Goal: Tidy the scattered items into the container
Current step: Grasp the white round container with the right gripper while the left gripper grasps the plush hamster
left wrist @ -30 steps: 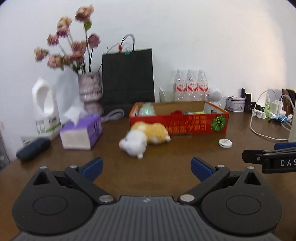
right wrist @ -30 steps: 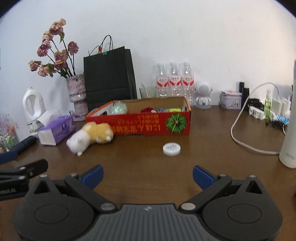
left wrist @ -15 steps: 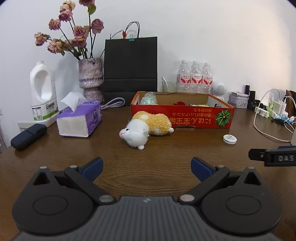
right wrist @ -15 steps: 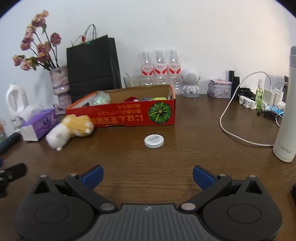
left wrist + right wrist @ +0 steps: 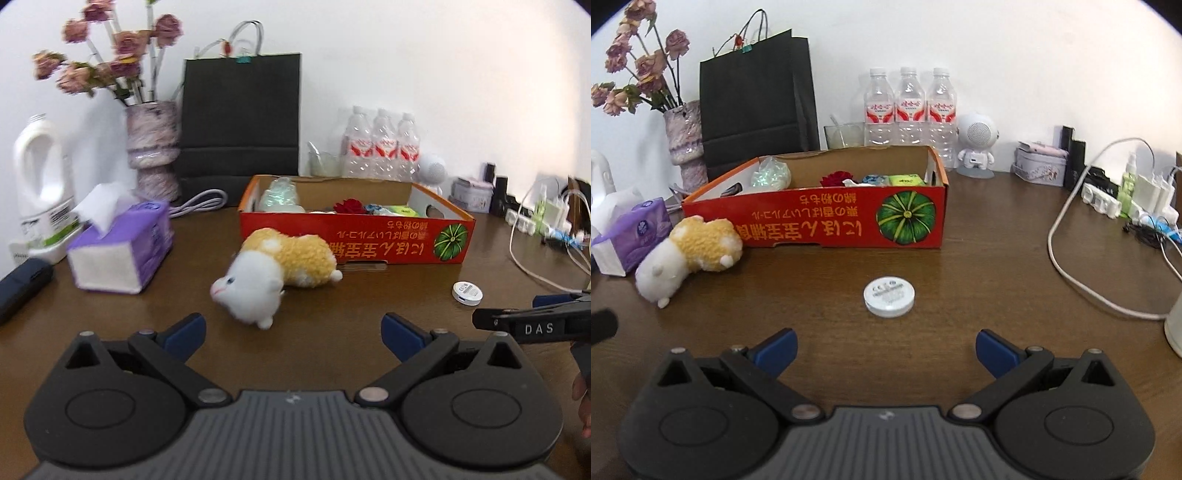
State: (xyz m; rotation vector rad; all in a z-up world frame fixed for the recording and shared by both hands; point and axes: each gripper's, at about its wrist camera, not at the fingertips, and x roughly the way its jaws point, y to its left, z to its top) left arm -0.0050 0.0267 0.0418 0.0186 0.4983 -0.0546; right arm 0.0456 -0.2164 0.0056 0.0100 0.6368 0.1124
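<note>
My left gripper (image 5: 291, 328) and right gripper (image 5: 884, 349), both spread wide and empty, face the plush hamster (image 5: 277, 271) and white tin (image 5: 889, 297) lying before the red box (image 5: 820, 218), mid-tabletop.

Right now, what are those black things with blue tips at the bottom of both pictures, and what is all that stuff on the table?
Those are tools, not a robot. A person holds one hand-held gripper in each hand, and a small camera sits on each, looking forward along its two blue-tipped fingers. One picture comes from the left hand-held gripper, the other from the right hand-held gripper. Both are open and hold nothing. On the brown table lies a plush hamster, close in front of the left one, and a small round white tin, just ahead of the right one. Behind them stands the red cardboard box, which already has a few small things inside. The hamster and the tin are still outside it.
</note>
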